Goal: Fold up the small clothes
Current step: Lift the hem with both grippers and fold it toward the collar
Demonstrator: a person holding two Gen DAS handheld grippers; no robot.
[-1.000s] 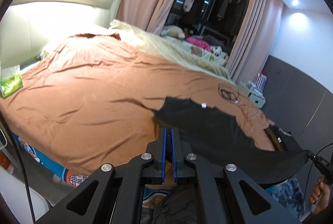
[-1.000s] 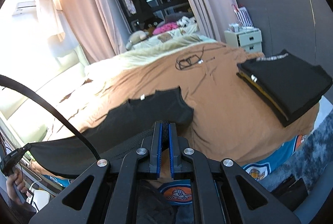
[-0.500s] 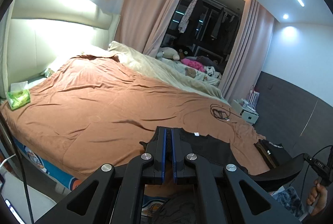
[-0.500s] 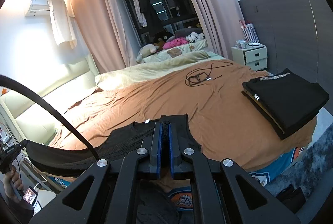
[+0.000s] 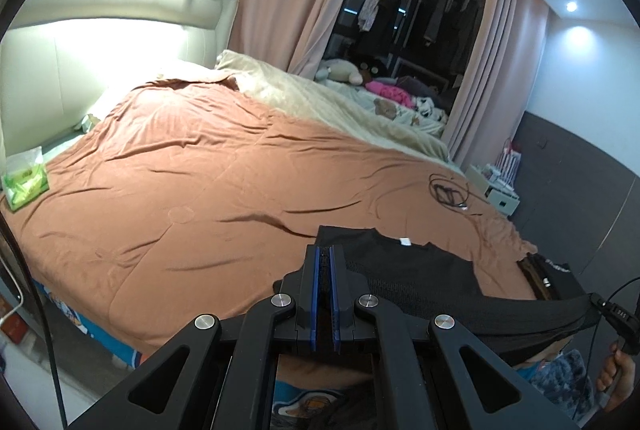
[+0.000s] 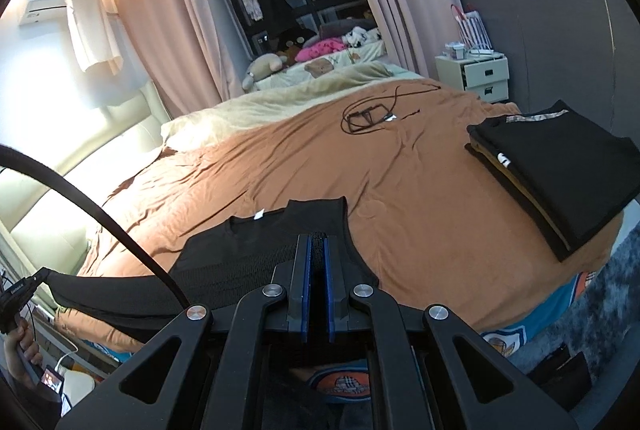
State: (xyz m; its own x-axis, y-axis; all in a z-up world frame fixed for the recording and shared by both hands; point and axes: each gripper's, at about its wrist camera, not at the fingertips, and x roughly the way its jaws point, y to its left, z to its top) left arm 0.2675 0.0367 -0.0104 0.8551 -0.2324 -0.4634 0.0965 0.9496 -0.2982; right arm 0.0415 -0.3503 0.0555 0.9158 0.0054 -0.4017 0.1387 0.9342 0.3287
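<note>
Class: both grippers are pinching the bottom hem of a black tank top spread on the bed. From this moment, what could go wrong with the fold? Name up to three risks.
1. The left gripper and right gripper each pinch only a thin edge of the black tank top; the mesh might slip free.
2. The hem sags between them, so the fold could land crooked.
3. The brown bedspread is wrinkled, which may crease the garment.

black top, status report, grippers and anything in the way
Left gripper and right gripper both shut on black top, hem lifted, collar on brown bedspread. Folded stack and cable lie apart.
</note>
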